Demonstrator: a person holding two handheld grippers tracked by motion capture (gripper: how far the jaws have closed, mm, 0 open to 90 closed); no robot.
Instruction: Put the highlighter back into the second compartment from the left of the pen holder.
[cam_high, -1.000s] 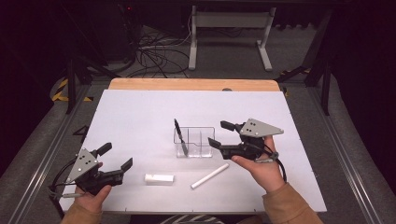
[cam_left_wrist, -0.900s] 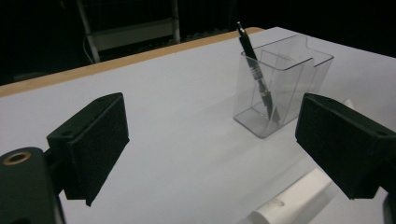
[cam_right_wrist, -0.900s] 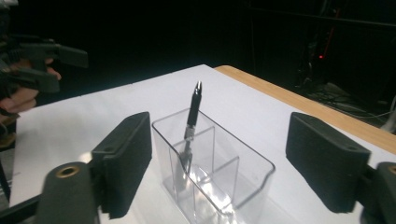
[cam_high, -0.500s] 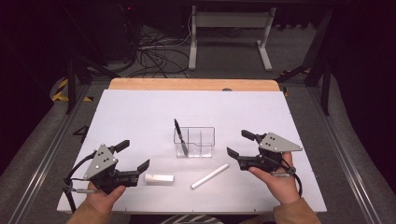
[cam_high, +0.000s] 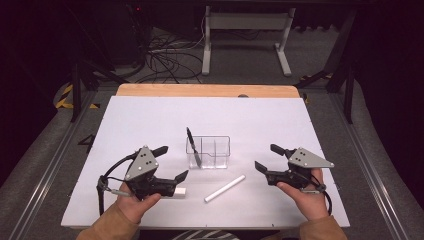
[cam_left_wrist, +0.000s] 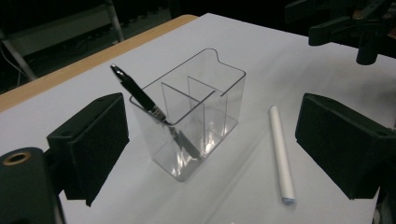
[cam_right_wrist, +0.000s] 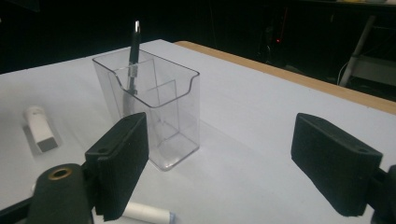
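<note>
A clear divided box (cam_high: 208, 151) stands mid-table with a black pen (cam_high: 193, 145) leaning in its left compartment. In front of it lies a white stick (cam_high: 225, 188). A small white block (cam_high: 179, 192) lies partly under my left gripper (cam_high: 175, 162), which is open and points at the box from the front left. My right gripper (cam_high: 265, 156) is open to the right of the box; its jaws have just been opening, with nothing between them. The left gripper view shows the box (cam_left_wrist: 196, 116), pen (cam_left_wrist: 144, 102) and stick (cam_left_wrist: 281, 154) ahead of the jaws.
The white mat (cam_high: 150, 120) covers the table, with a wooden edge (cam_high: 200, 90) at the far side. Beyond it are cables and a metal stand (cam_high: 245, 30) on the dark floor. In the right gripper view the white block (cam_right_wrist: 41, 128) lies left of the box (cam_right_wrist: 154, 116).
My left gripper has moved right, toward the box and over the white block. My right gripper has drawn back from the box, to the right and lower toward the near edge.
</note>
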